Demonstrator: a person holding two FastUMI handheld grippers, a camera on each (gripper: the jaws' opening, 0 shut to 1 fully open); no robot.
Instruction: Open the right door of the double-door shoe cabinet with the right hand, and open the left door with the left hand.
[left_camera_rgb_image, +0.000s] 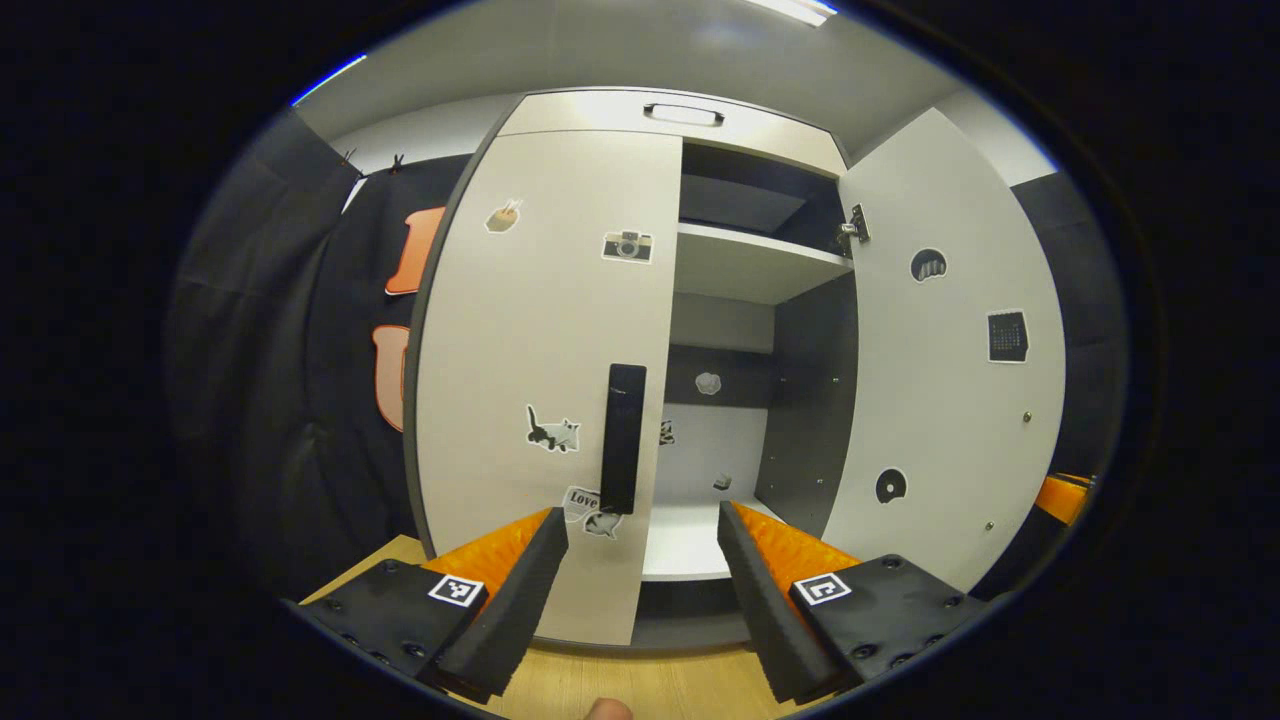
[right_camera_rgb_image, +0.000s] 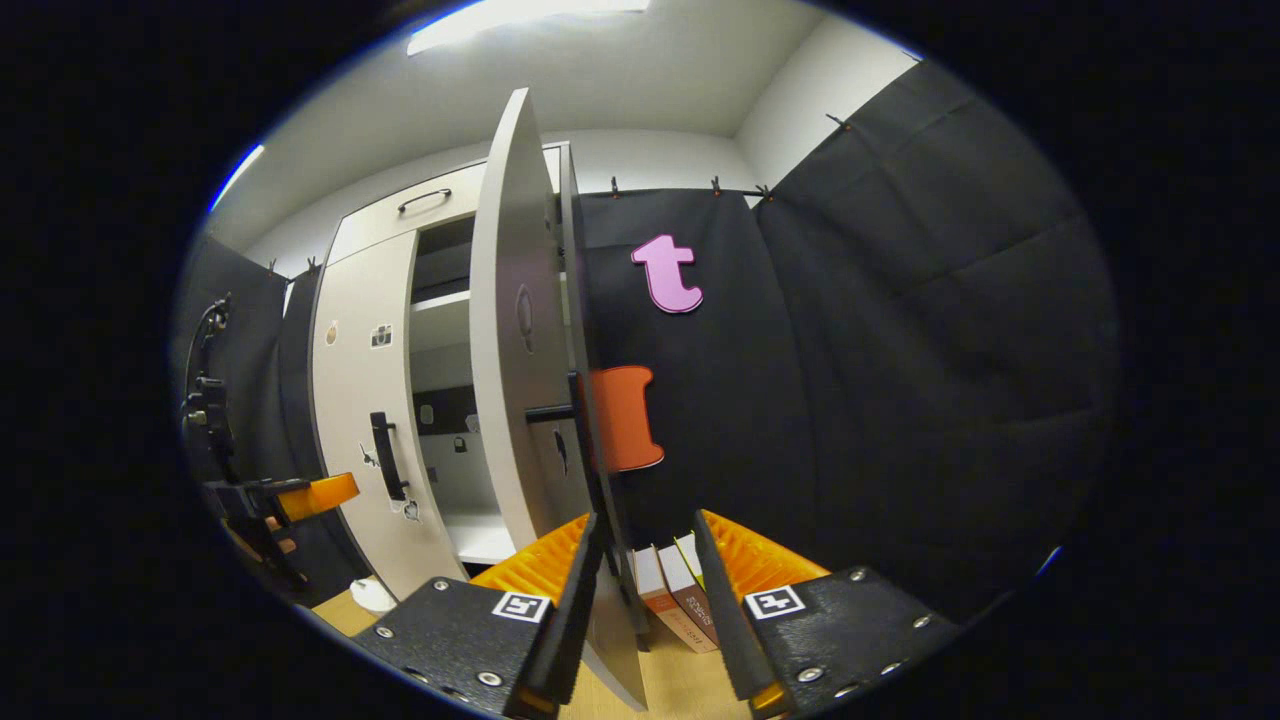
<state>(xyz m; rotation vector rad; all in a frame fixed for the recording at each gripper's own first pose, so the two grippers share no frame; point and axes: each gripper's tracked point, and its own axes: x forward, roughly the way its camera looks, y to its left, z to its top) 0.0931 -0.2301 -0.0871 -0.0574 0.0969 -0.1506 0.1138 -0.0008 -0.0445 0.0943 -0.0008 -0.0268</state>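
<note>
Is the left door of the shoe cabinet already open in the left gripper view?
No, the left door is flush and closed, its black handle ungrasped ahead of the open left gripper.

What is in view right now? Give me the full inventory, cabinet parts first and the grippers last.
Shoe cabinet: one, white with dark inside, ahead in the left gripper view.
Left door: one, white with stickers, closed.
Left door handle: one, black vertical bar, near that door's inner edge.
Right door: one, white with stickers, swung open.
Shelves: white boards inside the open right half.
Top drawer handle: one, dark, above the doors.
Books: a few, reddish and white, on the floor past the right door.
Floor: light wood.
Left gripper: orange and black, fingers apart, facing the left door handle.
Right gripper: orange and black, fingers apart either side of the right door's edge.
</note>
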